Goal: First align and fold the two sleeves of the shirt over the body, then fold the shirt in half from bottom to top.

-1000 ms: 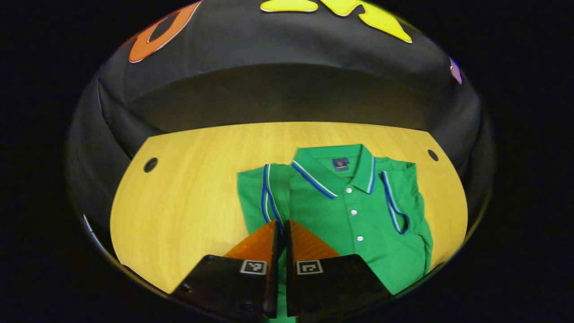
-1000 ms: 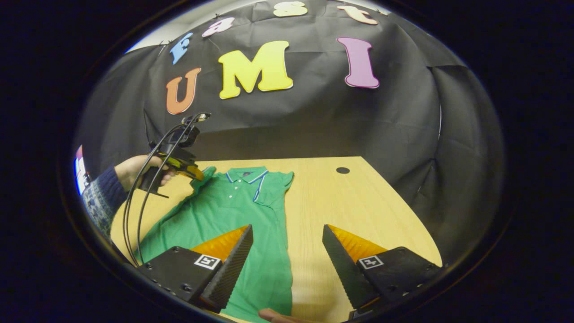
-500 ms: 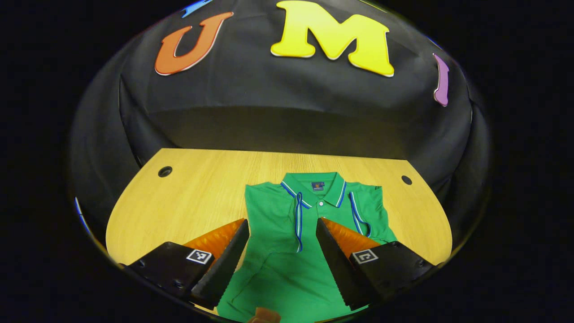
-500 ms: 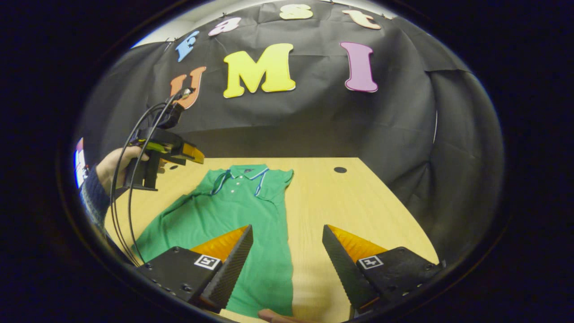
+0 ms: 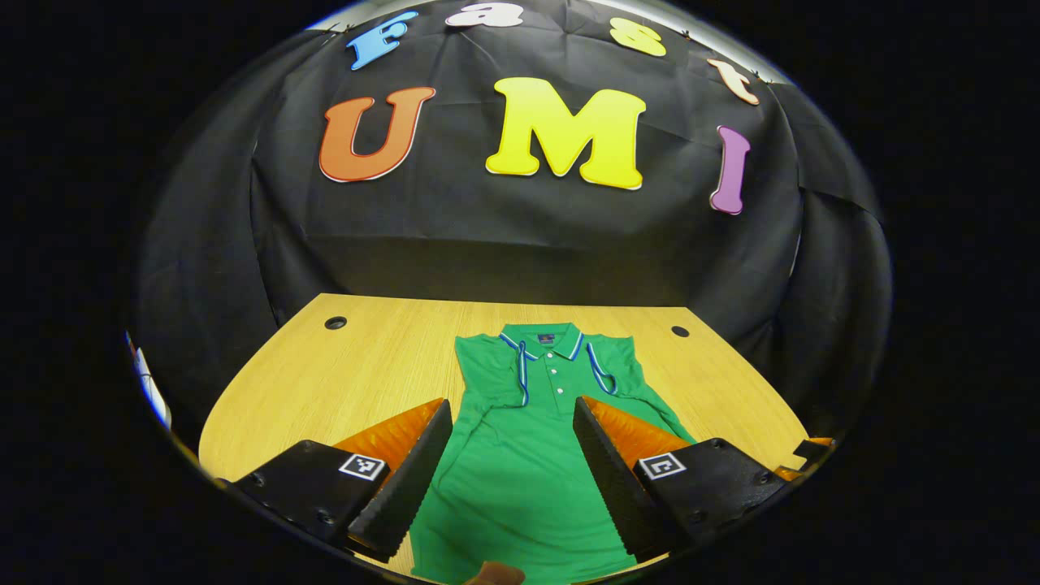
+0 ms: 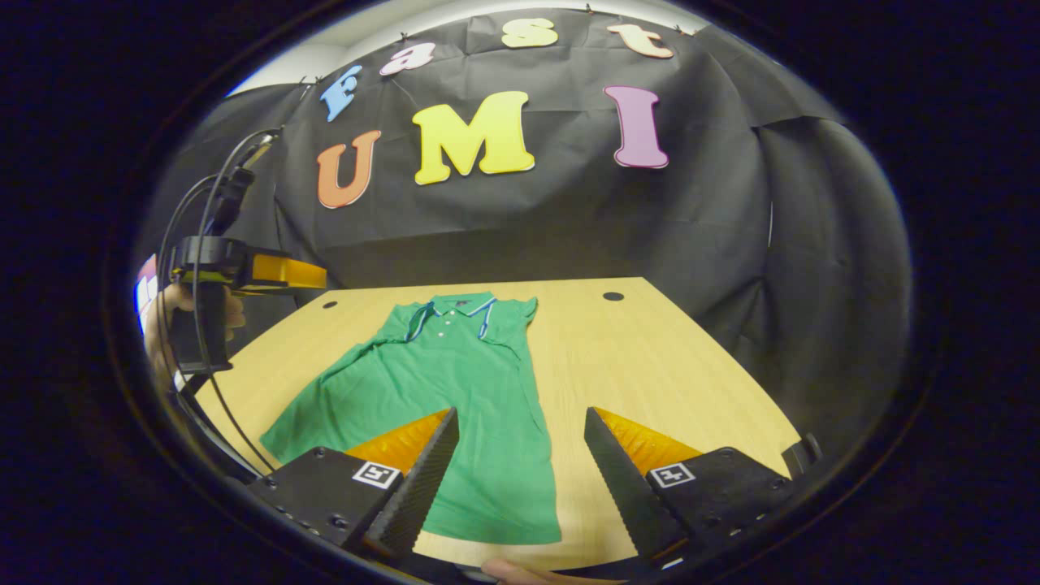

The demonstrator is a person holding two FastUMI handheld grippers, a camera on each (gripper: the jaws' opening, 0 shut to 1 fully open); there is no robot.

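Left gripper view: both sleeves lie folded over the shirt, and the bottom-to-top fold is not yet done.

Largest first: the wooden table (image 5: 341, 366) spreads ahead of both pairs of jaws, and the green shirt (image 5: 520, 455) lies flat on it, collar (image 5: 543, 340) far from the jaws and hem (image 6: 487, 532) nearest. The left gripper (image 5: 512, 455) hangs above the lower body, jaws spread, holding nothing. In the right gripper view the right gripper (image 6: 520, 463) is likewise spread and empty over the shirt's right edge. To fold well, I judge each gripper should pinch one hem corner, lift both together, and lay the hem level with the collar.
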